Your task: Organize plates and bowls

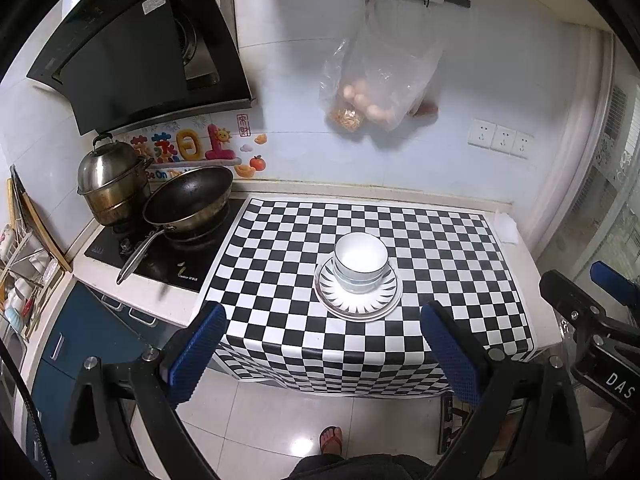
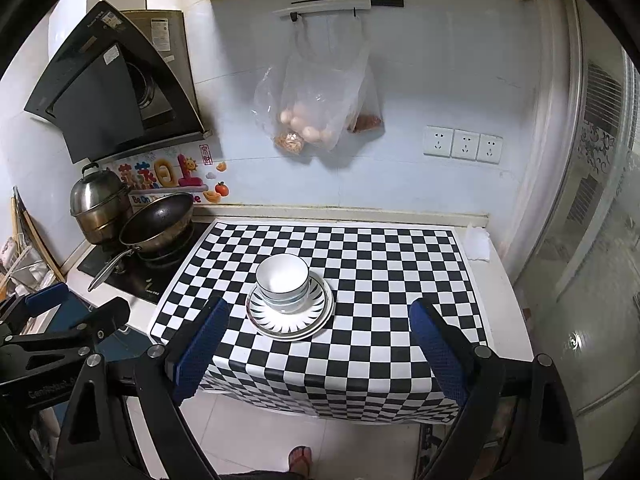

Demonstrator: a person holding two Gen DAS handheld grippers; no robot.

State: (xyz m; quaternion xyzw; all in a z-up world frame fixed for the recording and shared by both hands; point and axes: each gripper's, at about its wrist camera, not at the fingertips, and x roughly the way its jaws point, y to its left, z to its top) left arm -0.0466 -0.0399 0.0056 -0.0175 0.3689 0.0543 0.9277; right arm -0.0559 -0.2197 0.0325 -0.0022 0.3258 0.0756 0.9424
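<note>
White bowls sit nested in a stack on top of stacked plates with a black ray pattern, in the middle of the checkered cloth. My left gripper is open, held back from the counter's front edge, nothing between its blue pads. My right gripper is also open and empty, hanging before the counter edge. Each gripper shows at the side of the other's view: the right gripper and the left gripper.
A black wok and a steel pot stand on the hob at the left, under the range hood. Plastic bags with eggs hang on the wall. A dish rack is far left. A foot in a sandal stands on the tiled floor.
</note>
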